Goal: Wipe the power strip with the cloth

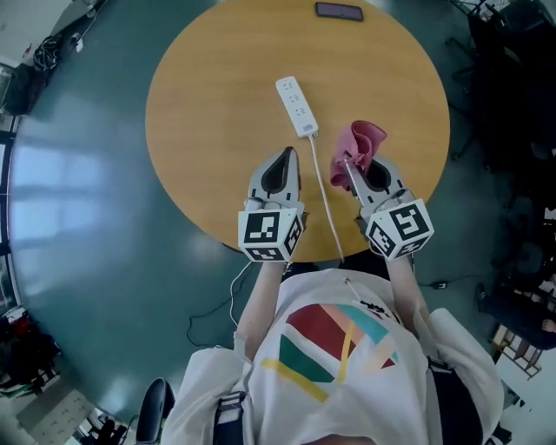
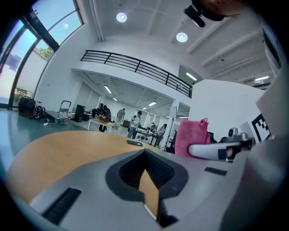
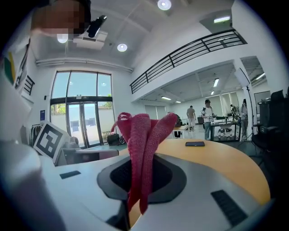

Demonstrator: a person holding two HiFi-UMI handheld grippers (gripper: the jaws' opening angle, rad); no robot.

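Pink cloth (image 1: 365, 141), where is it?

— Clamped in the right gripper (image 1: 351, 167). In the right gripper view, its folds (image 3: 142, 135) stand up out of the clenched jaws.

And the left gripper (image 1: 287, 155)?

— Jaws pressed together with nothing between them. It hovers over the table's (image 1: 200, 104) 6 o'clock edge, just beside the right gripper.

Where's the power strip (image 1: 296, 106)?

— It lies flat near the middle of the round wooden table, running from 11 o'clock down to 5 o'clock. Its white cable (image 1: 326, 204) leaves the near end toward 6 o'clock and passes between the two grippers.

Is the cloth touching it?

— No, they are apart. The cloth sits at about 4 o'clock from the strip's near end.

Anything else on the table?

— A dark phone (image 1: 339, 11) at the 12 o'clock rim, well apart from the strip.
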